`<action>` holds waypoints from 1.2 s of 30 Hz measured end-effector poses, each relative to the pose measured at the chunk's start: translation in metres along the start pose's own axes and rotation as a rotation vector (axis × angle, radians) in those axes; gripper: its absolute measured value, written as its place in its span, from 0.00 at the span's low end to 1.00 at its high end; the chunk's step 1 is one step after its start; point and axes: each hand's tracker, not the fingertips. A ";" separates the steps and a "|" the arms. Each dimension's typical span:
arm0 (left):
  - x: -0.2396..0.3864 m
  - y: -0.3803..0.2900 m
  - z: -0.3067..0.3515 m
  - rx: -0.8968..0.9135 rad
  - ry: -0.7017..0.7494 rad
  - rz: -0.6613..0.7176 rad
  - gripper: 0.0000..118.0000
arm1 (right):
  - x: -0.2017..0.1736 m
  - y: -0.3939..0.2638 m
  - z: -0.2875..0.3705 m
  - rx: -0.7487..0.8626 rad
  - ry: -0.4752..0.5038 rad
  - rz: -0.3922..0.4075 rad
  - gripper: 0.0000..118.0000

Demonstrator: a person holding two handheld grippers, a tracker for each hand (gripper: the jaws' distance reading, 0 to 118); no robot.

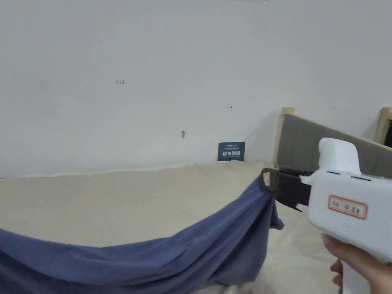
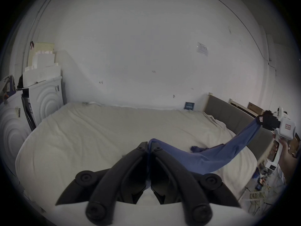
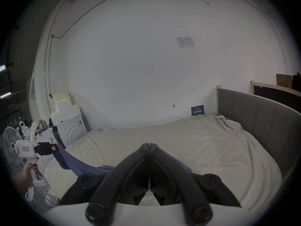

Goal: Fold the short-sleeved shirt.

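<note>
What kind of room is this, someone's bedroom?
Probably a bedroom-style test space: a large bed with a grey padded headboard, but washing machines stand beside it.

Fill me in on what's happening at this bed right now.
A person is holding a blue shirt stretched between two handheld tools over a bed with a cream sheet. The right tool is shut on one end of the cloth, the left tool on the other. The shirt hangs in a sagging band between them, its middle drooping to the sheet. No fold has been made yet.
</note>
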 end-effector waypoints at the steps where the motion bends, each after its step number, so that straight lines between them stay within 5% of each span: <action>1: 0.001 -0.010 0.009 -0.024 -0.007 -0.002 0.02 | 0.000 -0.010 0.014 -0.004 -0.008 0.008 0.00; 8: 0.008 -0.094 0.026 -0.274 -0.003 -0.011 0.02 | 0.015 -0.100 0.066 -0.210 -0.077 -0.032 0.00; 13: -0.016 -0.157 -0.035 -0.586 -0.024 0.146 0.02 | 0.034 -0.178 0.028 -0.459 -0.169 -0.073 0.00; 17: -0.024 -0.190 -0.070 -0.653 0.040 0.106 0.02 | 0.049 -0.226 -0.011 -0.599 -0.243 -0.028 0.00; 19: -0.030 -0.198 -0.076 -0.640 0.047 0.154 0.05 | 0.054 -0.235 -0.021 -0.637 -0.250 -0.093 0.00; 20: -0.033 -0.201 -0.077 -0.623 0.059 0.200 0.13 | 0.055 -0.238 -0.022 -0.623 -0.255 -0.136 0.05; 22: -0.042 -0.205 -0.080 -0.621 0.052 0.250 0.63 | 0.057 -0.238 -0.022 -0.617 -0.274 -0.156 0.61; 23: -0.044 -0.207 -0.079 -0.613 0.050 0.252 0.81 | 0.058 -0.238 -0.024 -0.635 -0.277 -0.159 0.86; 24: -0.045 -0.207 -0.077 -0.605 0.045 0.250 0.87 | 0.058 -0.238 -0.025 -0.656 -0.264 -0.159 1.00; 30: -0.040 -0.188 -0.045 -0.475 0.131 0.140 0.87 | 0.041 -0.223 0.004 -0.599 -0.219 0.076 0.95; 34: -0.038 -0.169 -0.017 -0.411 0.096 0.178 0.87 | 0.020 -0.208 0.027 -0.520 -0.153 0.132 0.95; 36: -0.032 -0.163 -0.002 -0.344 0.054 0.175 0.85 | 0.009 -0.204 0.042 -0.412 -0.211 0.131 0.94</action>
